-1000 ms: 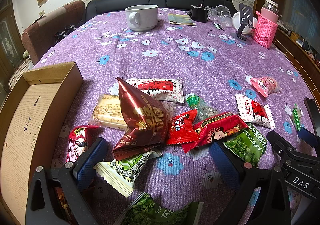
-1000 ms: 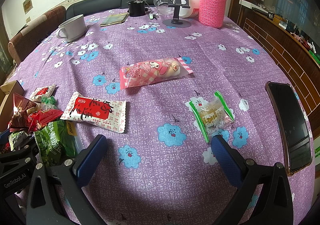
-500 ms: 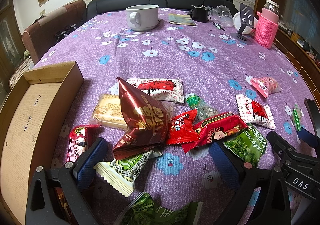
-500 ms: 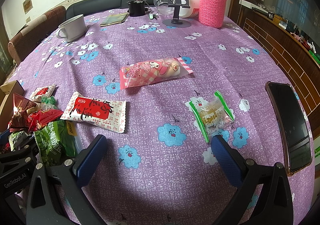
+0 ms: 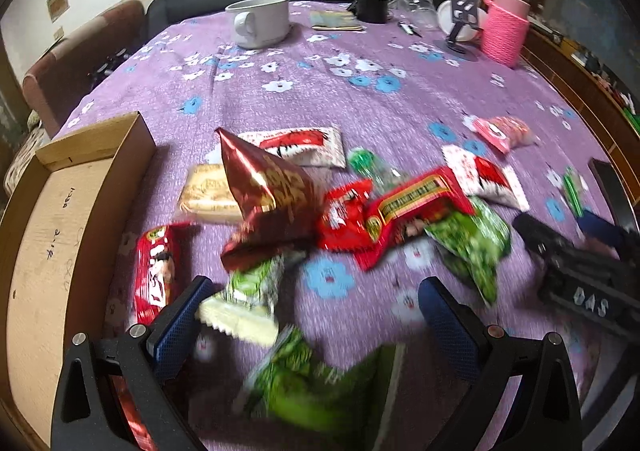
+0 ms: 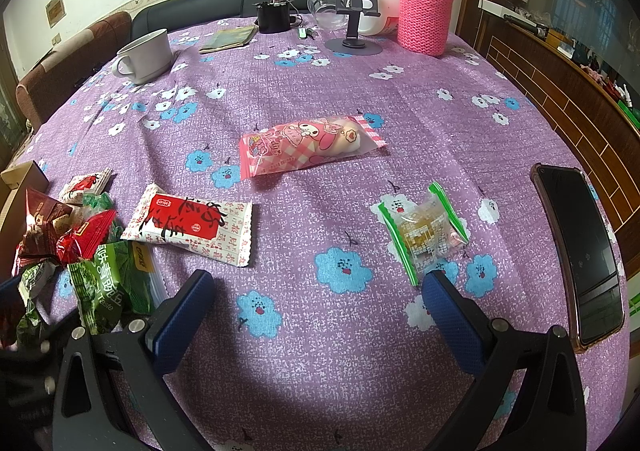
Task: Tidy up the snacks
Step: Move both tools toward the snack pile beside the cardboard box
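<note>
1. Lying in a loose heap on the purple flowered tablecloth, the snack packets sit just right of the cardboard box; the left view is motion-blurred.
2. Heap contents: dark red foil bag standing peaked over a pale cracker pack; red packet overlapping a green pea bag; a red-and-white sachet behind them; a long red wrapper nearest the box wall.
3. Left gripper: jaws spread wide, nothing between them; a green-white packet lies just beside its left finger, and a blurred green bag lies below.
4. Right gripper: jaws apart, empty, hovering over bare cloth.
5. Apart from the heap, right view: a white-and-red sachet, a pink cartoon-printed packet mid-table, and a clear green-edged candy pack whose near end lies just beside the right finger.
6. A dark phone lies at the right edge.
7. Far side: white mug, phone stand, bottle in pink knitted sleeve.
</note>
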Tool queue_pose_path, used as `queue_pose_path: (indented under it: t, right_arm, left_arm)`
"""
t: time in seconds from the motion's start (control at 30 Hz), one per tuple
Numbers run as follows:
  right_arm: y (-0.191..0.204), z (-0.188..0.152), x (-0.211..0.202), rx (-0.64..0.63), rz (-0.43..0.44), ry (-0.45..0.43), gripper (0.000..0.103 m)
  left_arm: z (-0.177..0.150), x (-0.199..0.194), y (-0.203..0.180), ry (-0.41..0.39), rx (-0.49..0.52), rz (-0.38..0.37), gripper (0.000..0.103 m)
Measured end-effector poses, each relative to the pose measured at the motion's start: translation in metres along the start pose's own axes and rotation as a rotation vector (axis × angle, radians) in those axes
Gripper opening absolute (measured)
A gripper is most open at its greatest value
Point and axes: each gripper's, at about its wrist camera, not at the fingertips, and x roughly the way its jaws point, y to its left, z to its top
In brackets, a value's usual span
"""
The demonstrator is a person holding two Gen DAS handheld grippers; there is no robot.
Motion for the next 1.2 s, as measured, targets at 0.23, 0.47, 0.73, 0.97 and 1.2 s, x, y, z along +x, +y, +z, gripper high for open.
queue_pose_path:
  t: [0.23,0.47,0.73,0.97,1.2]
  right_arm:
    - [0.0,0.0,0.0,0.003,-0.002,0.0,0.103]
    - [0.001,0.0,0.0,0.002,-0.001,0.0,0.103]
    - [0.006,0.003,-0.001,0.032,-0.015,0.045,0.103]
    - [0.005,-0.004,-0.007,0.014,-0.01,0.076,0.103]
    - [0.025,-0.021,-0.092,-0.068,0.038,-0.164,0.082]
  left_arm:
    - [-0.006,-0.046,0.009,-0.038,0.069,-0.139,0.097]
    - [-0.01,-0.089,0.072,-0.056,-0.051,-0.468,0.097]
    - [-0.029,-0.105,0.12,-0.118,-0.148,-0.374,0.097]
    - [-0.035,-0.109,0.107,-0.141,-0.085,-0.302,0.097]
    - [-0.037,-0.118,0.121,-0.183,-0.108,-0.325,0.092]
